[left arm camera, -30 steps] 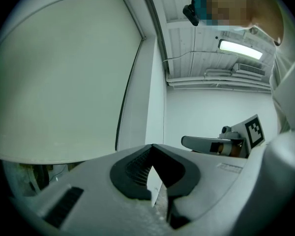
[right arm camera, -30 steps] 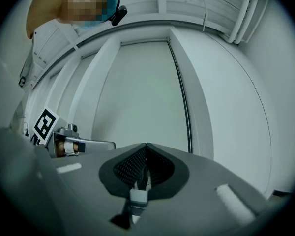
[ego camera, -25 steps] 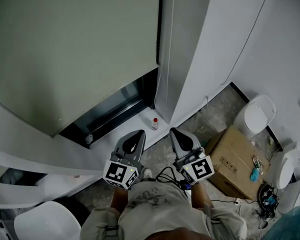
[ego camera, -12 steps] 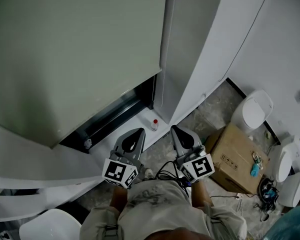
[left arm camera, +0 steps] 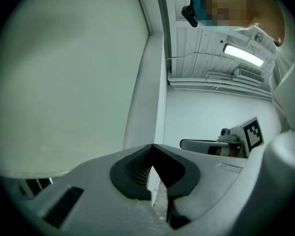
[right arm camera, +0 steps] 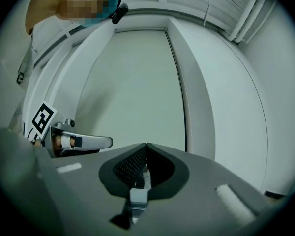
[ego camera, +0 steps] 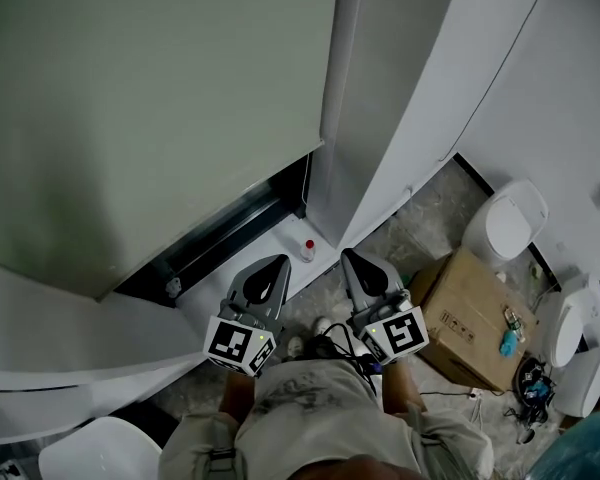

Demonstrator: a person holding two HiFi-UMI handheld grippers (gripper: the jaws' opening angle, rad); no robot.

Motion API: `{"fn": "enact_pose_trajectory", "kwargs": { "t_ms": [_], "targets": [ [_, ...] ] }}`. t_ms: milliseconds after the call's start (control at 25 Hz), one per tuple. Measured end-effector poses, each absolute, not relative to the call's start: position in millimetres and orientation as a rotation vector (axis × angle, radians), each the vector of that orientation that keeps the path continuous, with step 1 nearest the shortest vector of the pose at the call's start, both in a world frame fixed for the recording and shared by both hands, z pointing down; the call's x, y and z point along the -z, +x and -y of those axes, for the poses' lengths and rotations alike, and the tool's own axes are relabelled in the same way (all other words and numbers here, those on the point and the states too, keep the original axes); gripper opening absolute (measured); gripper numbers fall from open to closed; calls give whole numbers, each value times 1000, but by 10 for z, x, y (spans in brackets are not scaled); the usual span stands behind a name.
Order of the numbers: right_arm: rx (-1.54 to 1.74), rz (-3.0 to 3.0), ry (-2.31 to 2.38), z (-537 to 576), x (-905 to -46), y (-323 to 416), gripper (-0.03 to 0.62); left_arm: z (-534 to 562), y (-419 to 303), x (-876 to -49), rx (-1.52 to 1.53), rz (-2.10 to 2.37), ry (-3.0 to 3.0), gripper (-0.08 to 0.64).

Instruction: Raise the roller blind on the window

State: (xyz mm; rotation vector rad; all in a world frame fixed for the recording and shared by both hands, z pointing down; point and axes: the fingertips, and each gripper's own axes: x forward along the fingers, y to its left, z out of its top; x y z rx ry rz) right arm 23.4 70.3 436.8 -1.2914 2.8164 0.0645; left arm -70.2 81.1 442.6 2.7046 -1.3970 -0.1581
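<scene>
The roller blind [ego camera: 150, 108], a broad pale grey-green sheet, fills the upper left of the head view and hangs most of the way down the window, its bottom edge leaving only a dark strip of window glass [ego camera: 230, 226] bare above the white sill [ego camera: 208, 284]. Both gripper views look up at the same blind [left arm camera: 64, 82] [right arm camera: 137, 87] with its white frame running along the side. To the right of the blind a white pier [ego camera: 380, 98] comes down to a mottled concrete floor [ego camera: 425, 230]. On that floor, near the person's right leg, sits a cardboard box [ego camera: 465, 313] with its top flaps closed, so nothing of its contents shows; a small teal object [ego camera: 507, 345] lies on top of it near the far corner. A white chair [ego camera: 507, 226] stands just beyond the box, by the wall. The left gripper [ego camera: 279, 264] and the right gripper [ego camera: 349, 259] are held side by side, low in front of the person, pointing toward the sill and well below the blind's edge. The left gripper [left arm camera: 151, 146] has its jaws pressed together at the tips with nothing between them, and the right gripper [right arm camera: 146, 144] is likewise closed tip to tip and empty. A small bottle with a red cap [ego camera: 308, 249] stands upright on the sill near the foot of the frame, between the two grippers' tips and a little beyond them.
</scene>
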Motion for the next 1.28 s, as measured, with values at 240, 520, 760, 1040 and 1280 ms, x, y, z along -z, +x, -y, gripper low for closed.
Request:
{"fn": "enact_pose_trajectory", "kwargs": {
  "t_ms": [240,520,760,1040,1280],
  "targets": [
    [-57,-2824,-1260,-416,-4372,327,11,-526,-605,-4429,138,1430,2699,5],
    [-53,-2836,-1210,-132,-4383,465,11,-229,-458,-4437,133,1502,2666,5],
    [-47,-2852,-1154,143,-4324,546,11,19,-356,-4352,142,1550,2642,5],
    [-51,-2857,-1107,375,-4275,593,11,237,-215,-4332,123,1554,2652,5],
    [-40,-2858,-1131,597,-4284,567,11,515,-231,-4339,110,1540,2655,5]
  ]
}}
